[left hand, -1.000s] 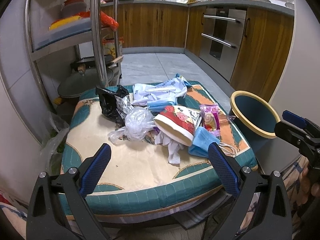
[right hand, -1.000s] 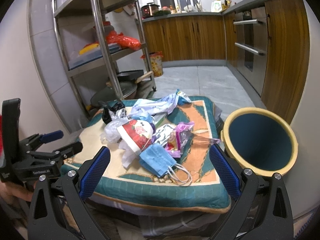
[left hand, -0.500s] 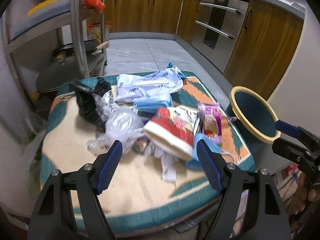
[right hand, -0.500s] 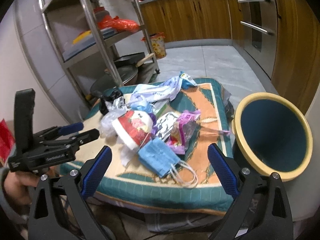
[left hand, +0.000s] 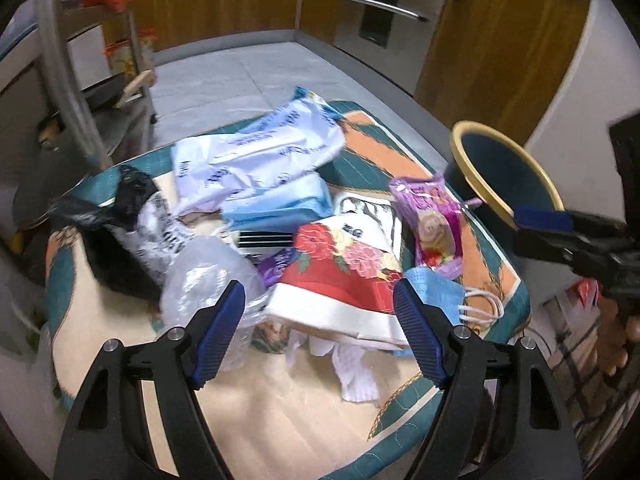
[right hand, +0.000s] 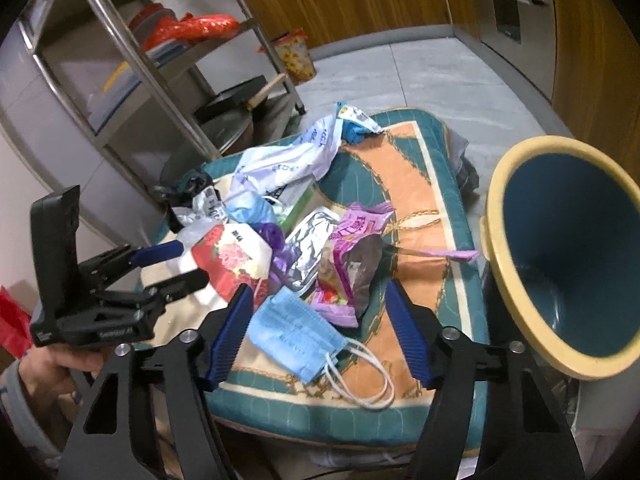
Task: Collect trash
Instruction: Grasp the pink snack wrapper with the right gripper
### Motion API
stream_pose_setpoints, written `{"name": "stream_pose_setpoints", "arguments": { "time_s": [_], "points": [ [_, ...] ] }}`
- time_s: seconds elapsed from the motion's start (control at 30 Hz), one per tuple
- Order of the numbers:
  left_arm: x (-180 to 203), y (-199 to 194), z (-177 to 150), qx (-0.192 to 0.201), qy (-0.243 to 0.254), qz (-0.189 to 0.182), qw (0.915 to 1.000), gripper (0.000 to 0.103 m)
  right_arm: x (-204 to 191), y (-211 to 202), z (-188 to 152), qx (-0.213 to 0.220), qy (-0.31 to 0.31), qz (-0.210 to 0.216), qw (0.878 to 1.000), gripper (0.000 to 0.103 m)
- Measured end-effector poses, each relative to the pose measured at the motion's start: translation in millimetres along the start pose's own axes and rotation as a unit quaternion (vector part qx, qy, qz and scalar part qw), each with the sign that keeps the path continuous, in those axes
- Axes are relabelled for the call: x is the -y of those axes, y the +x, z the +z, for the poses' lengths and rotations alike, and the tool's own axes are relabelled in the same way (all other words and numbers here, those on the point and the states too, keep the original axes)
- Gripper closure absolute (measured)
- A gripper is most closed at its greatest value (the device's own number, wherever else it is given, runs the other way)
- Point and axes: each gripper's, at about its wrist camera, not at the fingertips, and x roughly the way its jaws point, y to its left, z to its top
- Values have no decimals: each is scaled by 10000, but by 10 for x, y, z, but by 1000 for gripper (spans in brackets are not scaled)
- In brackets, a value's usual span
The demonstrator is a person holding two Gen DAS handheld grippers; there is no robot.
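Note:
A heap of trash lies on a teal and cream cushion (left hand: 260,412). My left gripper (left hand: 318,292) hangs over it, its jaws either side of a red flowered paper pack (left hand: 340,264) without pressing it. A clear plastic bag (left hand: 204,276) and a black bag (left hand: 112,236) lie to the left. In the right wrist view my right gripper (right hand: 320,292) is closing, with a blue face mask (right hand: 296,336) between its fingers and the pads still apart from it. A purple snack wrapper (right hand: 348,264) lies just beyond. The bin (right hand: 496,216), yellow-rimmed and teal inside, stands at the cushion's right.
A white and blue printed bag (left hand: 256,156) lies at the back of the heap. A steel rack (right hand: 132,52) with containers stands at the left, a pot lid (right hand: 224,132) under it. Wooden cabinets (left hand: 492,40) and grey floor tiles lie beyond. A hand holds the left gripper (right hand: 176,266).
Both grippers have come forward and down toward the heap, which now fills more of each view. The jaws of both have narrowed, the right one's most lately.

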Motion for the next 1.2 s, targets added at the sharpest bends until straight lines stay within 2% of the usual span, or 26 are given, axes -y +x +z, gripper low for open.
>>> {"name": "stream_pose_setpoints", "arguments": {
  "time_s": [0.07, 0.13, 0.2, 0.23, 0.3, 0.4, 0.5, 0.7, 1.0, 1.17, 1.2],
  "points": [
    [27, 34, 11, -29, 73, -33, 10000, 30, 8, 109, 34, -76, -27, 12, 10000, 47],
    [26, 70, 17, -98, 93, -72, 9999, 39, 32, 208, 57, -142, -27, 2, 9999, 54],
    [17, 83, 9, -127, 75, -82, 9999, 49, 52, 309, 58, -219, -17, -12, 9998, 65],
    [3, 74, 4, -120, 45, -113, 9999, 50, 65, 348, 58, -261, -2, -19, 9997, 68],
    [-16, 60, 8, -80, 6, -145, 9999, 58, 82, 408, 49, -316, 11, -23, 9995, 79],
    [-68, -17, 10, 43, -149, -296, 9994, 70, 67, 407, 46, -273, -20, 42, 9996, 92],
    [-94, -83, 23, 178, -247, -429, 9986, 81, 36, 347, 63, -119, -87, 131, 9998, 99],
    [-61, -167, 23, 362, -216, -616, 9972, 90, 33, 258, 104, 97, -65, 208, 9997, 102],
    [-29, -288, 19, 627, -214, -695, 9954, 96, 20, 87, 149, 444, -26, 277, 9986, 102],
    [-7, -311, 4, 629, -158, -719, 9953, 96, 122, 111, 137, 297, 252, 78, 9992, 101],
    [14, -312, 0, 636, -117, -710, 9954, 96, 137, 133, 122, 229, 294, 61, 9993, 95]
  ]
}}
